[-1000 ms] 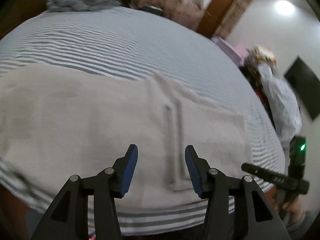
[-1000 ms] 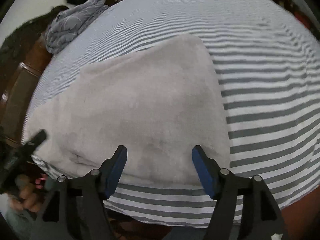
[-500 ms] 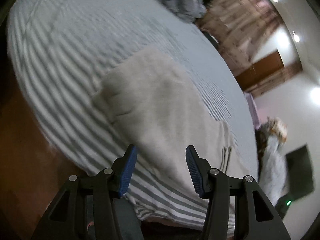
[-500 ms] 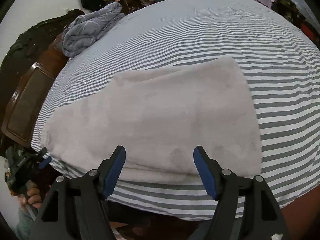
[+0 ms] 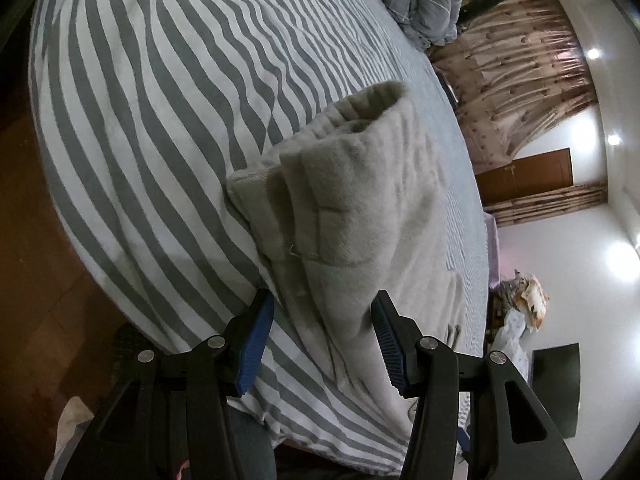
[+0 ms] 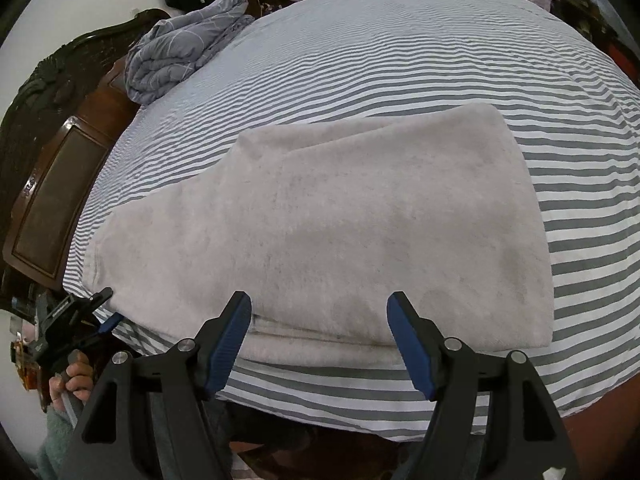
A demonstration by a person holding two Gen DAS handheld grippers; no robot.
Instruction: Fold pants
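While the left gripper (image 5: pixel 322 340) hangs right over the leg-end of the pants (image 5: pixel 352 216), jaws partly apart and pinching nothing, its camera catches those stacked fleecy cuffs up close, which the other view doesn't. Right gripper (image 6: pixel 319 344) is spread wider, empty too, over the near folded edge of the grey pants (image 6: pixel 340 224) lying flat on the striped bed (image 6: pixel 400 48). Only that view shows the hand (image 6: pixel 74 376) holding the left tool, and farther back the bunched grey blanket (image 6: pixel 180 40).
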